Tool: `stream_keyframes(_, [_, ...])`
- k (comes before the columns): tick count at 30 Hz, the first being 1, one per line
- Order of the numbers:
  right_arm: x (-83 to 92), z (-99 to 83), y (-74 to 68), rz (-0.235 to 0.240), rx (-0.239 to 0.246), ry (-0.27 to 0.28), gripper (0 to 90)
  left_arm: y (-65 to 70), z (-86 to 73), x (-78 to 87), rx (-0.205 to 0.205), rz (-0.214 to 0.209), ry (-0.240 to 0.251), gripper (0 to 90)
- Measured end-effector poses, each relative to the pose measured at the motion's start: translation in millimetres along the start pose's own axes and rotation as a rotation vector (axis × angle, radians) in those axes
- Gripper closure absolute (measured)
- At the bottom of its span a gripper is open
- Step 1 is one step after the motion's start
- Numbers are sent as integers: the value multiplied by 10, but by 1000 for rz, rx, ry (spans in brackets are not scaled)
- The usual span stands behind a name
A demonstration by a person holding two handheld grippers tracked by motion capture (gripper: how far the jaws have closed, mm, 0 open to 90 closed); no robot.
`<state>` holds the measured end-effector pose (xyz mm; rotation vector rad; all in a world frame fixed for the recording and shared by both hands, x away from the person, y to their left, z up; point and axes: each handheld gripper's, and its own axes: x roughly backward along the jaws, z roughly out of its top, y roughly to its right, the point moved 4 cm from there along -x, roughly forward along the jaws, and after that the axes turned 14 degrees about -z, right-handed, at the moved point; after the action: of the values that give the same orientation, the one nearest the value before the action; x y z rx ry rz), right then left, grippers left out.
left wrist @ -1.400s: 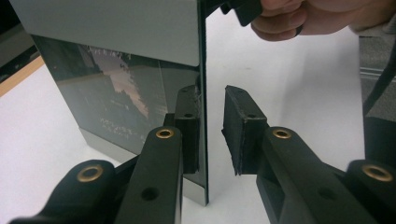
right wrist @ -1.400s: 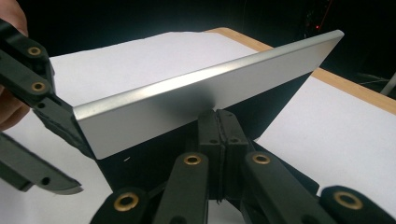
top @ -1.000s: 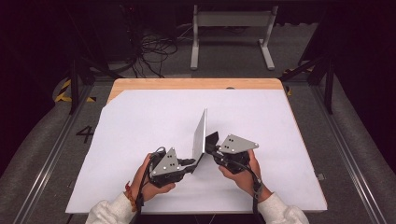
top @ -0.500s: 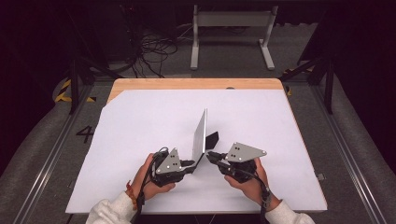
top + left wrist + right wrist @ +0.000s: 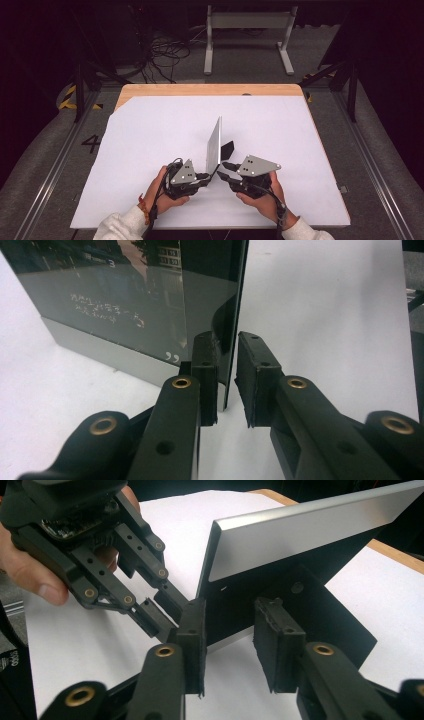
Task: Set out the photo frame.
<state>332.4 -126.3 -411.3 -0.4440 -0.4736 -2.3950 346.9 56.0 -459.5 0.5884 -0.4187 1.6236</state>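
Near the front edge of the white tabletop [image 5: 150,150], left of its middle, the left gripper [image 5: 206,176] reaches in from the person's left hand [image 5: 162,192] toward a picture frame [image 5: 214,147] that stands upright on its lower edge. In the left gripper view the jaws straddle the frame's near lower corner [image 5: 227,340]; one pad lies against the dark glass and the other seems a hair off the back, so whether it truly clamps the frame I cannot tell. That hold likely steadies the frame so it does not tip. The frame stands edge-on to the person, silver border up, roughly midway between the left and right edges, its black stand [image 5: 227,148] splayed out to the right to prop it. Just right of it the right gripper [image 5: 223,170], in the right hand [image 5: 265,197], has just been opening; its jaws stand apart behind the frame's back [image 5: 235,615], nothing pressed between them, probably letting go once the stand bears the weight
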Motion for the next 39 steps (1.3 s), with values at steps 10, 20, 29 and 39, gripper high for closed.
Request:
stream_keyframes(10, [53,-33,-35,14,-25,-20,540,26,28,-109,0,-11,18,764])
stream_keyframes(20, [79,-69,-13,-16,-52,-10,566,29,91,-237,-13,-29,41,757])
stream_keyframes(29, [-5,-147,15,-24,-112,-27,580,21,96,-266,-34,-26,15,752])
stream_keyframes(39, [-138,-231,-10,-74,-104,-61,535,-110,-54,178,-27,93,22,733])
